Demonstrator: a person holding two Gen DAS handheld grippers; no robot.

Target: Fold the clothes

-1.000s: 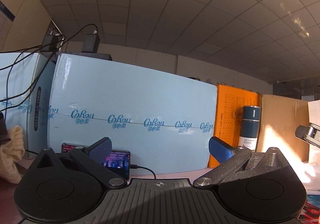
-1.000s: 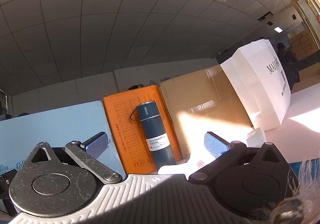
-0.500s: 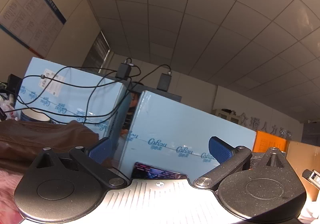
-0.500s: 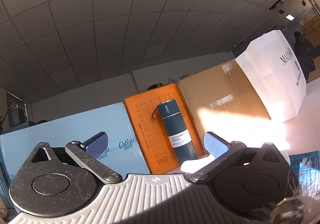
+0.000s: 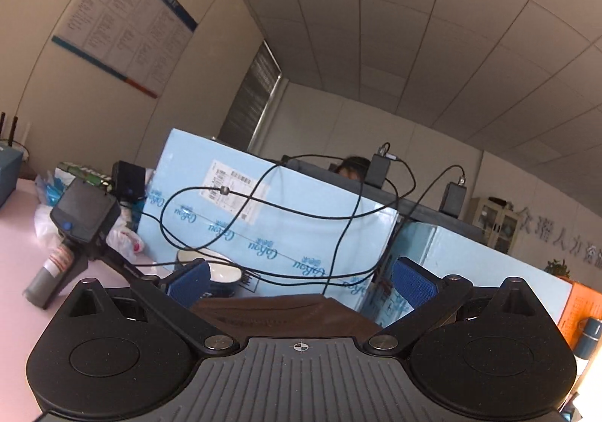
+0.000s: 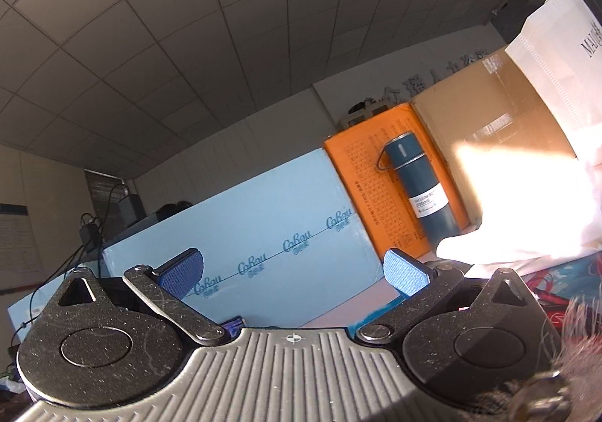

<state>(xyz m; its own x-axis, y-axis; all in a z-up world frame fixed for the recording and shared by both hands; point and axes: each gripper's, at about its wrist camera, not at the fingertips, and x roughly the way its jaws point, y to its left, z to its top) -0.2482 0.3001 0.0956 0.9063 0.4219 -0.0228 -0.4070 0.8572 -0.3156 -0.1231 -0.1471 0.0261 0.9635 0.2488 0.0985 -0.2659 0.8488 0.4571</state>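
Clothes mostly hidden: brown garment (image 5: 286, 313) edge shows between wide, empty left jaws; right likewise.

Two blue boxes (image 5: 263, 230) (image 5: 485, 264) stand on the desk (image 5: 15, 256), with one orange box (image 6: 380, 188) and one brown carton (image 6: 489, 128). One flask (image 6: 421, 188), one white bag (image 6: 564, 57), one bowl (image 5: 222, 271).

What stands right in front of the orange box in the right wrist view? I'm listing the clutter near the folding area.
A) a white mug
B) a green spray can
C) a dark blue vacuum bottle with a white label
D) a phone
C: a dark blue vacuum bottle with a white label stands upright against the orange box, beside the brown cardboard box.
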